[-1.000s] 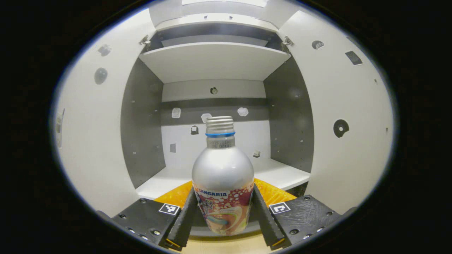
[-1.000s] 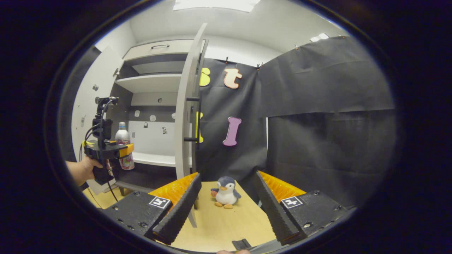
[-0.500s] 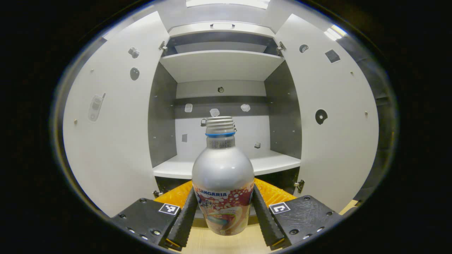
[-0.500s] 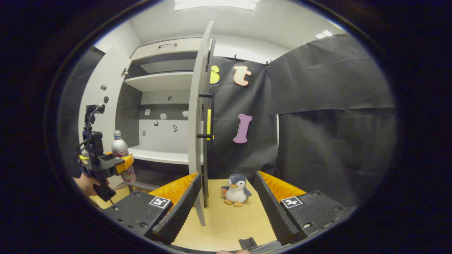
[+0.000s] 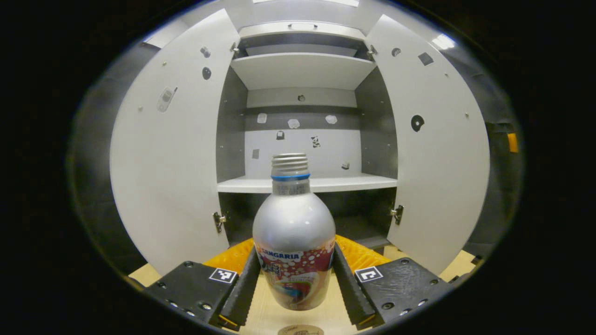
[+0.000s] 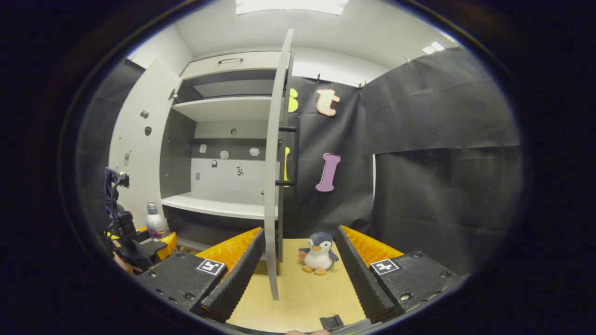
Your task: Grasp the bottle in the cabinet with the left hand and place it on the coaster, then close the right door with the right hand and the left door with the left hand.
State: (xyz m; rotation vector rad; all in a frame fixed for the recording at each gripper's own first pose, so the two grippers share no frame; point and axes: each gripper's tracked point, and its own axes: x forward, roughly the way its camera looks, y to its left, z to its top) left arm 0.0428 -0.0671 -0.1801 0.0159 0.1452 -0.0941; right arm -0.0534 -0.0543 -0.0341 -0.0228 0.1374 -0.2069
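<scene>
the left gripper (image 5: pixel 294 284) pinched the upright bottle (image 5: pixel 294 242) between both fingers, and the coaster (image 5: pixel 300 330) lay just below and in front of the bottle. the right gripper (image 6: pixel 298 274) was spread and held nothing, with the right door (image 6: pixel 274 186) just beyond its fingers.

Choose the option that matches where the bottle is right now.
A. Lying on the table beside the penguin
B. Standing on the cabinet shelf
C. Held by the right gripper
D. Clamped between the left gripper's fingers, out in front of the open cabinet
D: the bottle sits between the left gripper fingers, with the cabinet shelf behind it.
</scene>
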